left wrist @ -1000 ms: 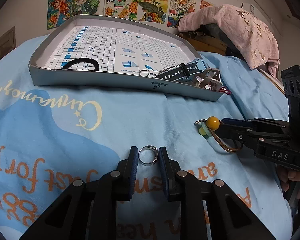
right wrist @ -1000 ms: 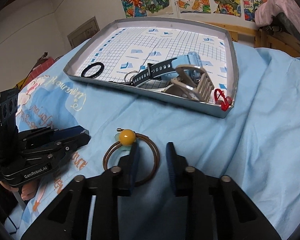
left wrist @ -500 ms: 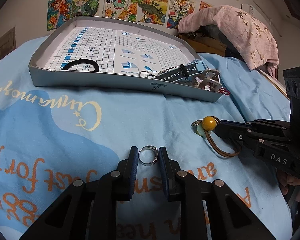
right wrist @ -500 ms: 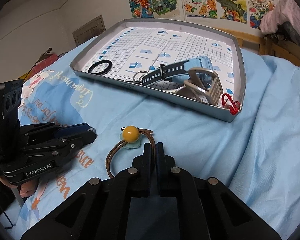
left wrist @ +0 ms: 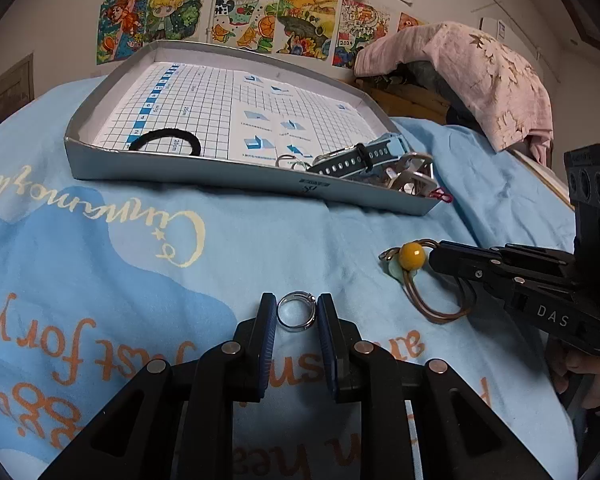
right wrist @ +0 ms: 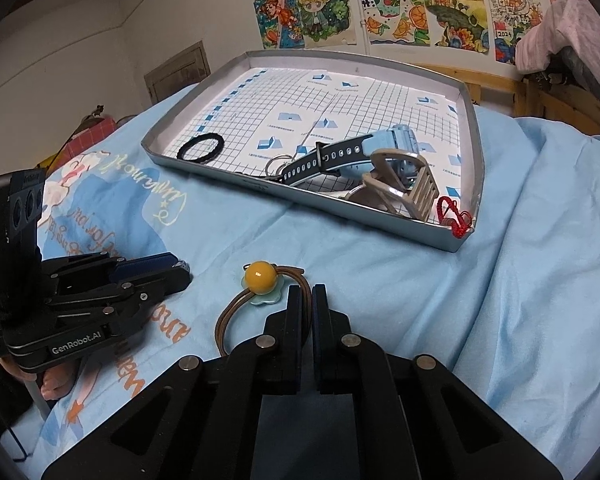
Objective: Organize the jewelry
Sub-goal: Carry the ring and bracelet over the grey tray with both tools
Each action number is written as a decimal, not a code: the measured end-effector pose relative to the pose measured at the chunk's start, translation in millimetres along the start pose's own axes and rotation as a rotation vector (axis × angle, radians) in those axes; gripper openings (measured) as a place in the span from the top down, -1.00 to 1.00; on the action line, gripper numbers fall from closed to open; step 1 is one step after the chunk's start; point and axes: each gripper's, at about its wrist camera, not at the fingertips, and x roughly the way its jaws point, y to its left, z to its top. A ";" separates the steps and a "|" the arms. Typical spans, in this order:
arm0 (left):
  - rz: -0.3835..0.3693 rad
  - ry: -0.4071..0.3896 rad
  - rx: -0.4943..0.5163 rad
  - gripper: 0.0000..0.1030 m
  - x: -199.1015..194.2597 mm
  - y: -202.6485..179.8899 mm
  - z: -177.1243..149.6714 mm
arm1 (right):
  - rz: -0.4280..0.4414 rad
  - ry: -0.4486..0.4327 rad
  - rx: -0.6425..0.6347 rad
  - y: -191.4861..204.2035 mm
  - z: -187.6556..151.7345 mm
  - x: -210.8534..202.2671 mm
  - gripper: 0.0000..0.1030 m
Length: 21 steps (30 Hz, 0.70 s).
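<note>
A silver ring [left wrist: 296, 312] is held between the fingers of my left gripper [left wrist: 297, 314], just above the blue bedspread. My right gripper [right wrist: 307, 300] is shut on the brown cord of a hair tie with a yellow bead [right wrist: 261, 278]; the hair tie also shows in the left wrist view [left wrist: 411, 257]. The grey tray [left wrist: 236, 178] with a grid-paper floor stands beyond, holding a black hair band [left wrist: 166, 140], a blue watch [right wrist: 340, 156], a beige hair clip [right wrist: 400, 188], small rings [right wrist: 278, 162] and a red cord [right wrist: 454, 216].
The blue bedspread with orange and cream lettering [left wrist: 100, 248] covers the surface. A pink cloth [left wrist: 472, 76] lies over furniture at the back right. Posters hang on the wall [right wrist: 380, 8] behind the tray.
My right gripper closed on the hair tie's cord and lifted it a little. My left gripper stays on the ring and has risen slightly.
</note>
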 end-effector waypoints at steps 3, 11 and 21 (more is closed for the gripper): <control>-0.003 -0.010 -0.003 0.62 -4.9 -1.5 5.6 | 0.007 -0.025 0.007 -1.0 1.3 -4.3 0.92; 0.015 -0.064 0.009 0.62 -24.0 -10.7 26.7 | 0.023 -0.095 0.030 -4.6 6.4 -16.9 0.92; 0.068 -0.096 -0.042 0.62 -29.8 1.2 57.0 | 0.053 -0.242 0.069 -11.3 42.8 -30.9 0.92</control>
